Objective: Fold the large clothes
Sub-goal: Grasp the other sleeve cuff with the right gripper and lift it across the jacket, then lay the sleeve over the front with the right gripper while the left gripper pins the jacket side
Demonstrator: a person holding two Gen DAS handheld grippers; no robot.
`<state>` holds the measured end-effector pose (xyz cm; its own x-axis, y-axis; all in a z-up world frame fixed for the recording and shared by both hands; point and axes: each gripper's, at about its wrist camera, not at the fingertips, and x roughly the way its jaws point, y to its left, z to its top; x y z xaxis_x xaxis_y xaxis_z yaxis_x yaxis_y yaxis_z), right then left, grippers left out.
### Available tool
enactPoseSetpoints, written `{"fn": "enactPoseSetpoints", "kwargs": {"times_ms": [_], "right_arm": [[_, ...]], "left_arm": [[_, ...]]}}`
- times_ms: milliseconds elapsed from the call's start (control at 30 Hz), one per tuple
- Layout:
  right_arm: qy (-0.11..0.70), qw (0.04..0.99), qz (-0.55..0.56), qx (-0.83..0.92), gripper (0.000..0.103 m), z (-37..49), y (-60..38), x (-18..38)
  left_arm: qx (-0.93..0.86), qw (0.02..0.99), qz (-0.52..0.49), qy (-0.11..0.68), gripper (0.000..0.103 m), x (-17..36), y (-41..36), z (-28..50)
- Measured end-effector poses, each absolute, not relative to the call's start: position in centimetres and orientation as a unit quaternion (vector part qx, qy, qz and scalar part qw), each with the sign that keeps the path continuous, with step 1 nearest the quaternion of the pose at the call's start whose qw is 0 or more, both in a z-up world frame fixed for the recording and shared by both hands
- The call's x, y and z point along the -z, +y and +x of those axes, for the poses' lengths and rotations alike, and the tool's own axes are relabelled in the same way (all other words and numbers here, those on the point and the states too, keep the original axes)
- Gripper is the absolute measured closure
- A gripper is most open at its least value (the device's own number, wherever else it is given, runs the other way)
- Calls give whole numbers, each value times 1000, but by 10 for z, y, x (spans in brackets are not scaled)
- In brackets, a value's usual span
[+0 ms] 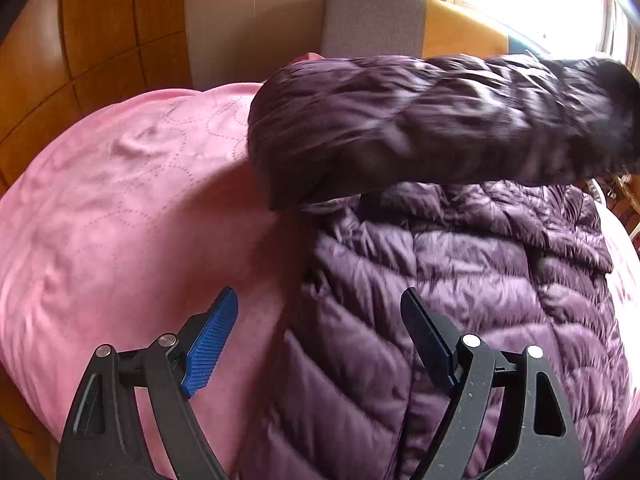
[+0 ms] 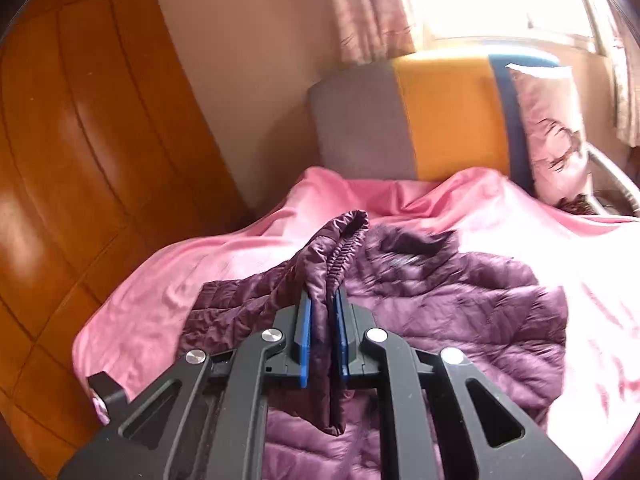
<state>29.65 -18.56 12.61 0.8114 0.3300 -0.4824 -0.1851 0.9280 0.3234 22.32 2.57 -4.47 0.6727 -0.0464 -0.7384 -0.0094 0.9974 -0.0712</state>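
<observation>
Right hand-held gripper [image 2: 322,316] clenched on a sleeve cuff; left hand-held gripper [image 1: 320,332] held released above the jacket's edge.

The elastic cuff of the sleeve [image 2: 340,248] is pinched between the blue pads [image 2: 305,344] of the right hand-held gripper and is seen raised above the purple quilted jacket [image 2: 460,312]. In the left wrist view the lifted sleeve is blurred across the jacket's upper part. The jacket is spread on the pink bedspread [image 1: 120,200] of the bed, near a grey and orange headboard [image 2: 400,120] and a pillow [image 2: 552,132].
</observation>
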Motion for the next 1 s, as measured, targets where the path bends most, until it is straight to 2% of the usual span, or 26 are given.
{"fn": "enactPoseSetpoints", "kwargs": {"times_ms": [400,567,733,800,867,933,1000], "right_arm": [[307,929,202,-47,93,319,-271,-79],[306,928,210,-44,93,321,-281,-75],[293,932,211,-17,93,318,-298,-73],[307,927,217,0,94,321,-308,-60],[327,919,221,15,94,325,-316,-42],[351,906,233,29,94,331,-325,-18],[367,898,242,40,94,334,-331,2]], "left_arm": [[-15,908,-11,419,21,46,20,262],[-19,905,24,425,21,52,0,282],[-45,910,10,413,21,51,3,304],[-49,904,-26,423,28,53,15,314],[-46,893,-50,445,40,63,25,322],[-42,882,-65,465,48,75,31,325],[-37,879,-76,469,48,83,36,324]]}}
